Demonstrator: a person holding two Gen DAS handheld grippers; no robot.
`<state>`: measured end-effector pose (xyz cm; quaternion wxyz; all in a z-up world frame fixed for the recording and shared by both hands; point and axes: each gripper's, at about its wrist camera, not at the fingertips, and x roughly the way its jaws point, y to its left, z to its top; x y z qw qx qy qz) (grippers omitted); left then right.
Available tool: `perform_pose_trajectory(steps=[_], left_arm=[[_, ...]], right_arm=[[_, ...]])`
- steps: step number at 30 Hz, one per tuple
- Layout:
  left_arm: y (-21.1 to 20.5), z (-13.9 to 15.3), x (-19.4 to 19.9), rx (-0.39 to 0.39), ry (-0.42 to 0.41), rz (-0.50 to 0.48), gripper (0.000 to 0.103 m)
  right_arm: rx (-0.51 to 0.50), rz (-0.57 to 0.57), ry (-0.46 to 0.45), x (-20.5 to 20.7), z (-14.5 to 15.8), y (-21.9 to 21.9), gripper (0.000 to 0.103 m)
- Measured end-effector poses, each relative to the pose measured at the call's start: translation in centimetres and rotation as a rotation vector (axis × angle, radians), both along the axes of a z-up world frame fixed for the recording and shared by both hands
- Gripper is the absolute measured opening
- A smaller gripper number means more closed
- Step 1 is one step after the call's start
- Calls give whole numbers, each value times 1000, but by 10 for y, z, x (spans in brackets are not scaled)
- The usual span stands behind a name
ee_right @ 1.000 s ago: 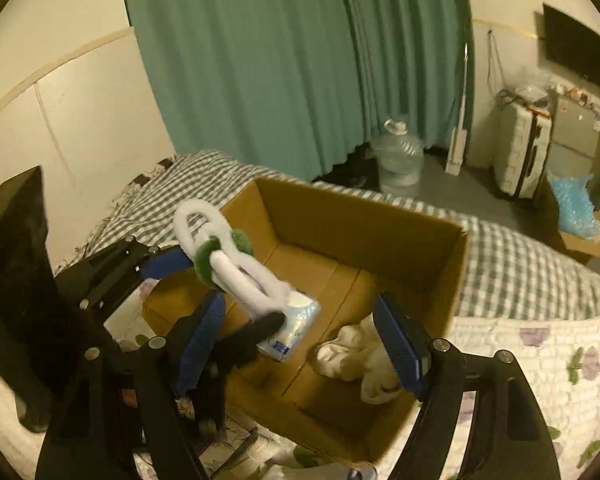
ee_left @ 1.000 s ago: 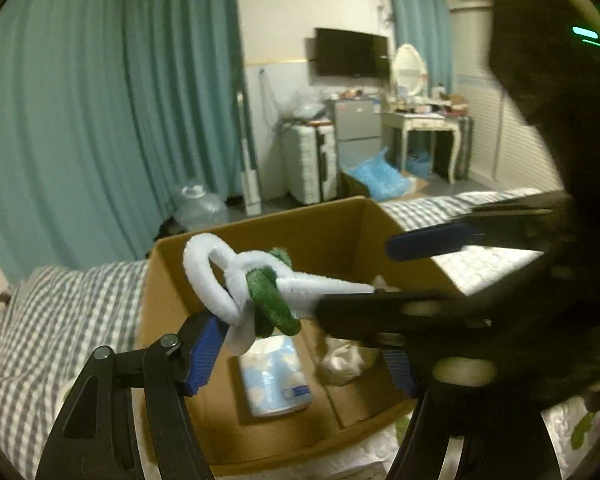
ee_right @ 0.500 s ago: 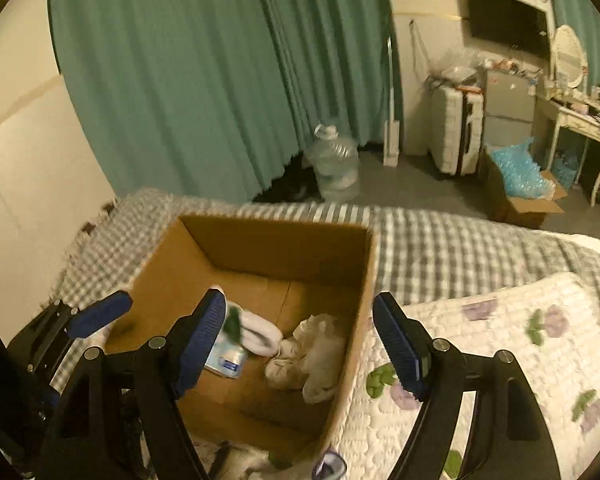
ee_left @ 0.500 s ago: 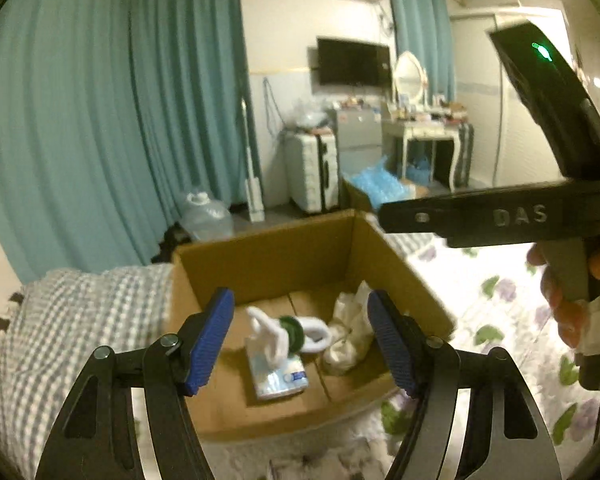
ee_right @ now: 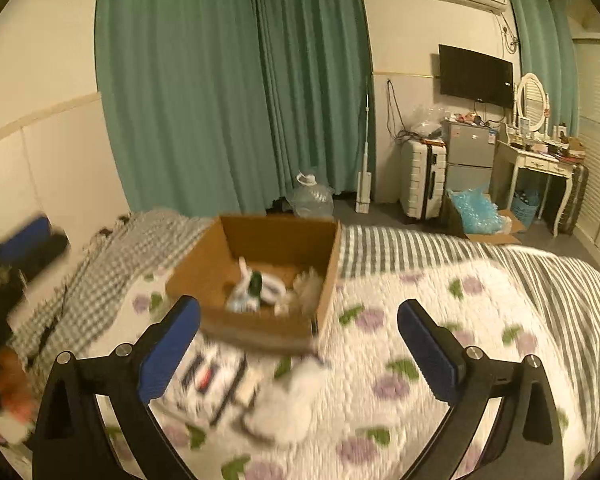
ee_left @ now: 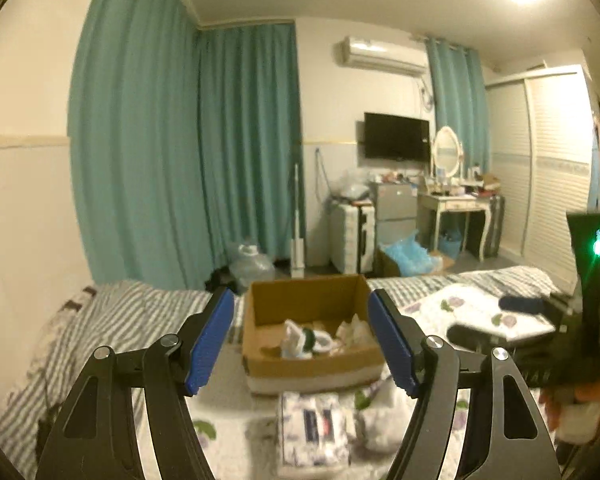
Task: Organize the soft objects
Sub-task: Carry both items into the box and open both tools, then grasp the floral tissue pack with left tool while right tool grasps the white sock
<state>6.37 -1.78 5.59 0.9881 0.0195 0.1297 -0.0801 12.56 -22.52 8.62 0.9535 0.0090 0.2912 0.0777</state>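
both empty: left claw (ee_left: 301,338) half-spread, right claw (ee_right: 299,348) opening above the brown cardboard box (ee_right: 260,320).

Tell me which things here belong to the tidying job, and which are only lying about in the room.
Belong to the job:
cardboard box
white and green soft toy in the box
tissue pack on the bed
white soft thing beside it

Just lying about:
water bottle
suitcase
television
dressing table

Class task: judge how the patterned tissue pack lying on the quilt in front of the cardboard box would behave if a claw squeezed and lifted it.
The tissue pack looks soft and wrapped in film, so it would probably dent, perhaps slipping slightly. It lies flat on the quilt, so rolling seems unlikely.
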Motion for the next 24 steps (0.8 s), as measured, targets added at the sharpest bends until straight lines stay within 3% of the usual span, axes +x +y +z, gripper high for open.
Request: perform_pose_trajectory(steps=[9, 11, 15, 24], left_arm=[[4, -68, 2, -25, 146, 52, 71], [6, -85, 3, -25, 192, 59, 71], [-3, -120, 13, 60, 298, 77, 71], [-5, -175, 28, 43, 431, 3, 71]], right_arm=[[-79, 0, 47, -38, -59, 13, 99], [-100, -8, 62, -36, -72, 16, 99], [-107, -20, 115, -25, -91, 19, 99], [-86, -8, 237, 1, -131, 33, 99]])
